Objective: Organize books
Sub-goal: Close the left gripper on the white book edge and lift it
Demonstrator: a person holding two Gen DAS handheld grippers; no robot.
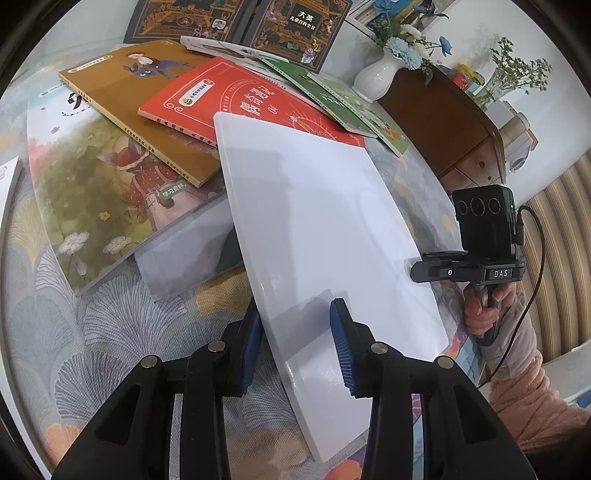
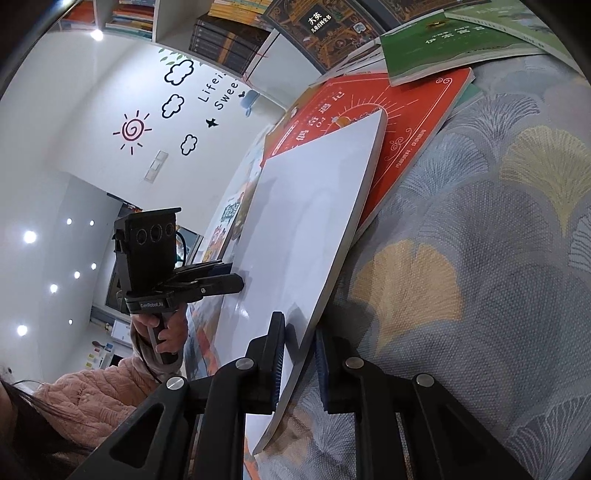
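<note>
Closest to my left lens, the left gripper (image 1: 297,343) has its blue pads on either side of the near corner of the white book (image 1: 317,229), the jaws narrowed to the book's thickness and pinching it. I read this as the hold that keeps the lower end from sliding. From the other side, the right gripper (image 2: 300,360) has its jaws pressed nearly together on the book's thin edge (image 2: 317,236), one pad on the white face, the other beneath it. With two grips on opposite edges, the book comes up tilted off the patterned tablecloth (image 2: 480,258), its far end resting over the red book (image 1: 236,96), which I judge is a lift to free it from the heap. The rest of the books lie fanned and overlapping: the brown one (image 1: 122,88) overlapping the large illustrated one (image 1: 92,192), green ones (image 1: 343,99) beyond, and dark boxed volumes (image 1: 295,29) standing at the back near a white vase (image 1: 380,74). Sorting looks barely begun.
</note>
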